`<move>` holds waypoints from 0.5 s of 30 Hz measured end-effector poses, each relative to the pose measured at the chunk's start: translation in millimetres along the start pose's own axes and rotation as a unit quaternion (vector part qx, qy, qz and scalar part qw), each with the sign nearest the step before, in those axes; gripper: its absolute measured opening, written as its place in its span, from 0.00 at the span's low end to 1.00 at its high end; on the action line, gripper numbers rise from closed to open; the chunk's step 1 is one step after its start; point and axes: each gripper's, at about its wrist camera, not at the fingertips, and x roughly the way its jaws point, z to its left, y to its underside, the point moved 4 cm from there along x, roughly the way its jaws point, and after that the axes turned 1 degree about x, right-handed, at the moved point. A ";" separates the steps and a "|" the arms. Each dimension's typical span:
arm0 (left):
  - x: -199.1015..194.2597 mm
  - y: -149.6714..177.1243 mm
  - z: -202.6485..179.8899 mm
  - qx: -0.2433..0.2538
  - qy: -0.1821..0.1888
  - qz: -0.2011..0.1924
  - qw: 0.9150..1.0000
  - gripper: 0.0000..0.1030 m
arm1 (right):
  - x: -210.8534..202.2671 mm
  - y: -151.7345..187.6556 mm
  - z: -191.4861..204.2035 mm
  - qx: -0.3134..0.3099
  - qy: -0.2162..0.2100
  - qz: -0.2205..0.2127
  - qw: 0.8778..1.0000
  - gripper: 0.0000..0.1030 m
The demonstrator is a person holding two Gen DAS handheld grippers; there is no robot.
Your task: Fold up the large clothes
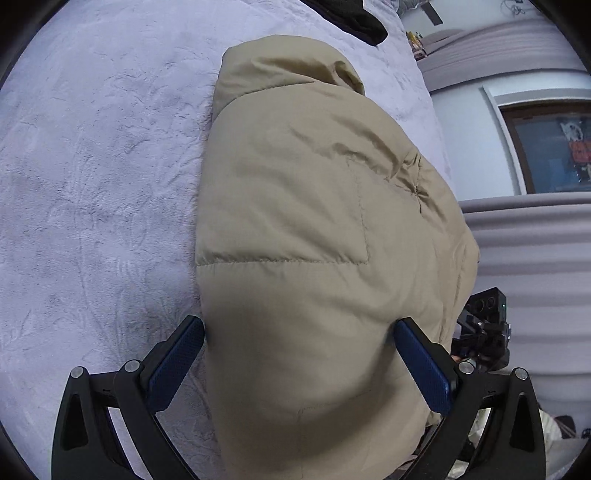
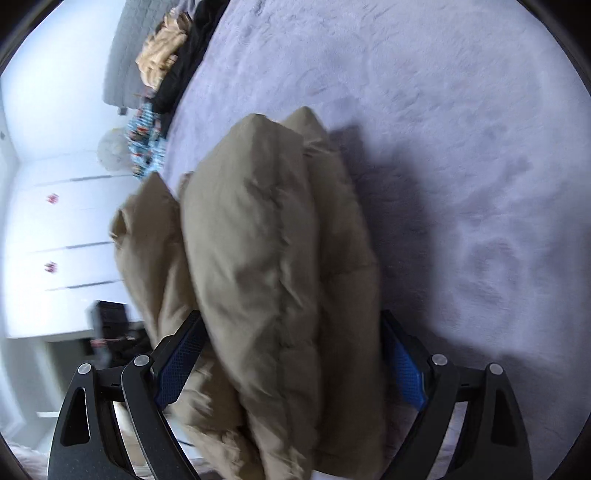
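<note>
The left gripper (image 1: 299, 332) had its blue-padded fingers (image 1: 177, 363) spread wide yet pressed against both flanks of the tan puffer jacket (image 1: 303, 206), clasping the folded bulk between them. The right gripper (image 2: 291, 332) did the same, its fingers (image 2: 406, 373) bracing a thick stack of jacket layers (that view was blurred). The jacket lay folded on the lavender bedspread (image 1: 92, 177), hood end away from the left camera, its right edge near the bed's side. Beyond, a black garment (image 1: 351, 18) sat at the far end of the bed, well apart from the jacket.
</note>
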 end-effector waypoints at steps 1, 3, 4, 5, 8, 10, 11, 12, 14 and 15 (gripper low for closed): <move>-0.5 -1.7 2.1 -0.003 0.012 0.000 1.000 1.00 | 0.5 -1.6 4.3 0.000 -0.023 -0.002 1.000 0.97; -1.9 -5.4 7.4 -0.009 0.028 -0.002 1.000 1.00 | -0.1 -3.6 16.8 -0.009 -0.063 -0.008 0.998 1.00; -2.8 -7.6 10.4 -0.009 0.034 -0.003 0.999 1.00 | 0.3 -4.0 21.3 -0.012 -0.073 -0.006 0.997 1.00; -3.5 -9.7 13.3 -0.009 0.039 -0.004 0.999 1.00 | 1.3 -4.4 25.1 -0.016 -0.074 -0.001 0.997 1.00; -0.5 -14.9 22.7 -0.005 0.045 0.001 0.999 1.00 | 7.4 -2.8 38.4 -0.060 -0.035 0.025 0.997 1.00; 10.9 -17.5 28.2 0.004 0.047 0.024 0.999 1.00 | 16.5 -2.9 44.6 -0.088 -0.003 0.044 0.995 1.00; 19.8 -16.3 30.2 0.004 0.048 0.036 0.998 1.00 | 22.0 -2.6 46.6 -0.099 0.012 0.054 0.994 1.00; 26.4 -12.3 31.5 0.000 0.057 0.045 0.997 1.00 | 29.4 -4.1 47.6 -0.106 0.030 0.064 0.992 1.00; 37.7 -13.0 32.1 -0.013 0.077 0.055 0.995 1.00 | 42.0 -9.5 45.5 -0.109 0.049 0.078 0.990 1.00; 41.4 -12.9 31.7 -0.020 0.083 0.057 0.995 1.00 | 49.7 -11.8 44.0 -0.104 0.054 0.084 0.990 1.00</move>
